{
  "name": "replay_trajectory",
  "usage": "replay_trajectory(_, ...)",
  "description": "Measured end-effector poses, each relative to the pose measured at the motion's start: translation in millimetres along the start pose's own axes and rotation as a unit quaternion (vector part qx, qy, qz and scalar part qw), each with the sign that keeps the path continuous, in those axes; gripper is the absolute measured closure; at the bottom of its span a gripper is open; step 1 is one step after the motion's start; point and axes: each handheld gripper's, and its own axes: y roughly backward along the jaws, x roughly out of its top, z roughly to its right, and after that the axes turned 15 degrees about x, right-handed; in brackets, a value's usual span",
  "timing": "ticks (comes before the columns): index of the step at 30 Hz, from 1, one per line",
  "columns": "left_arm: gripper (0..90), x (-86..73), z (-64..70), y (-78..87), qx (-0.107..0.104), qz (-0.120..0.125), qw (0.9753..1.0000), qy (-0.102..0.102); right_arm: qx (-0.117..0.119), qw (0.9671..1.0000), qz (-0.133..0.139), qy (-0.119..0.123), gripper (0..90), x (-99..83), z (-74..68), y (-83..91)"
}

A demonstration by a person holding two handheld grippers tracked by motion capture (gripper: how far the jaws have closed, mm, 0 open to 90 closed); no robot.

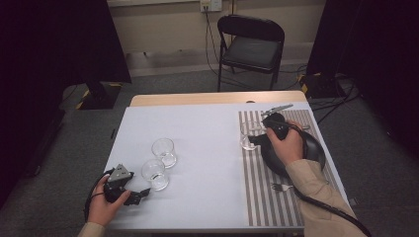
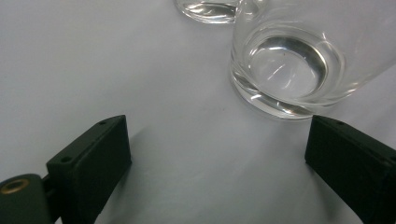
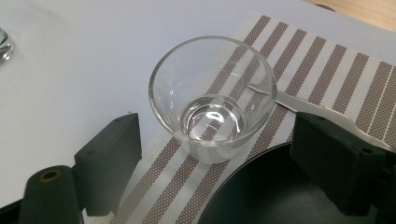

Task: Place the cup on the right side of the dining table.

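Three clear empty glasses stand on the table. Two are on the white tabletop at the left: a near glass [image 1: 154, 174] [image 2: 289, 70] and a farther glass [image 1: 163, 151] [image 2: 208, 9]. My left gripper [image 1: 140, 195] [image 2: 217, 140] is open just short of the near glass, touching nothing. A third glass [image 1: 248, 136] [image 3: 212, 93] stands on the left edge of the striped placemat [image 1: 262, 197] [image 3: 327, 65]. My right gripper [image 1: 253, 140] [image 3: 215, 140] is open, with its jaws flanking this glass's near side and not closed on it.
A black plate [image 1: 316, 148] [image 3: 261, 196] lies on the placemat under my right hand. A knife [image 1: 276, 108] [image 3: 317, 109] lies beyond the plate, and a fork [image 1: 281, 186] lies on its near side. Past the table's far edge stands a folding chair [image 1: 251, 47].
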Motion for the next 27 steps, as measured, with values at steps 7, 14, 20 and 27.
replay_trajectory(7,6.1,0.0,0.0,0.0,0.0,0.0,1.0,0.0,0.006,1.0,-0.002,0.005,15.6,-2.3,-2.4,1.1)
replay_trajectory(14,6.1,0.0,0.0,0.0,0.0,0.0,1.0,0.0,0.009,0.9999,-0.008,0.006,15.6,-5.9,-3.7,1.2)
replay_trajectory(20,6.1,0.0,-0.1,0.1,0.0,0.0,1.0,-0.001,0.01,0.9998,-0.014,0.01,15.6,-8.4,-4.8,1.2)
replay_trajectory(27,6.1,0.0,-0.1,0.1,0.0,-0.001,1.0,-0.001,0.015,0.9996,-0.019,0.014,15.6,-11.7,-7.1,0.2)
